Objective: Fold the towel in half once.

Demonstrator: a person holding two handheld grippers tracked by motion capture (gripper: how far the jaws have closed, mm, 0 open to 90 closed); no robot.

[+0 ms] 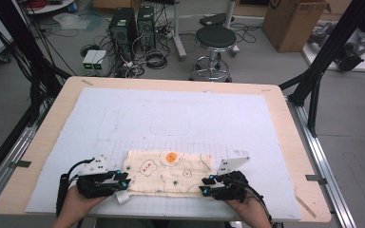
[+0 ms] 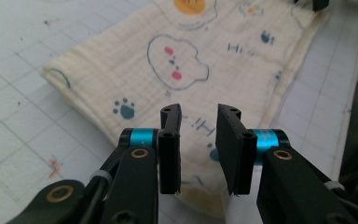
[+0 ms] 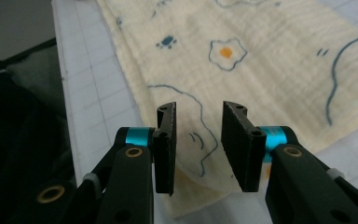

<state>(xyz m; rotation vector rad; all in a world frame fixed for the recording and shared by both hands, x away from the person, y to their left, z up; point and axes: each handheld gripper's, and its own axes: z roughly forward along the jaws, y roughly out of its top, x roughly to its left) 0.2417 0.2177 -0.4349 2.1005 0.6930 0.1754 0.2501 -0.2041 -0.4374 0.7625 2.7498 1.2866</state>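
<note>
A cream muslin cloth (image 1: 168,173) printed with blue outlines, paw prints and orange spots lies folded flat near the front edge of the white gridded mat (image 1: 180,114). My left gripper (image 1: 123,179) sits at the cloth's left end with its jaws apart. In the left gripper view the gripper (image 2: 199,116) hovers over the cloth (image 2: 135,70), and its pads do not press on it. At the cloth's right end, my right gripper (image 1: 205,185) also stands open. The right gripper view shows the gripper (image 3: 199,114) above the cloth's (image 3: 270,60) near corner, with nothing pinched.
The mat covers a wooden table (image 1: 52,128). Beyond the far edge stand a black stool (image 1: 215,40), two computer towers (image 1: 133,26) with loose cables, and a cardboard box (image 1: 292,21). Black frame legs (image 1: 323,61) rise at the right.
</note>
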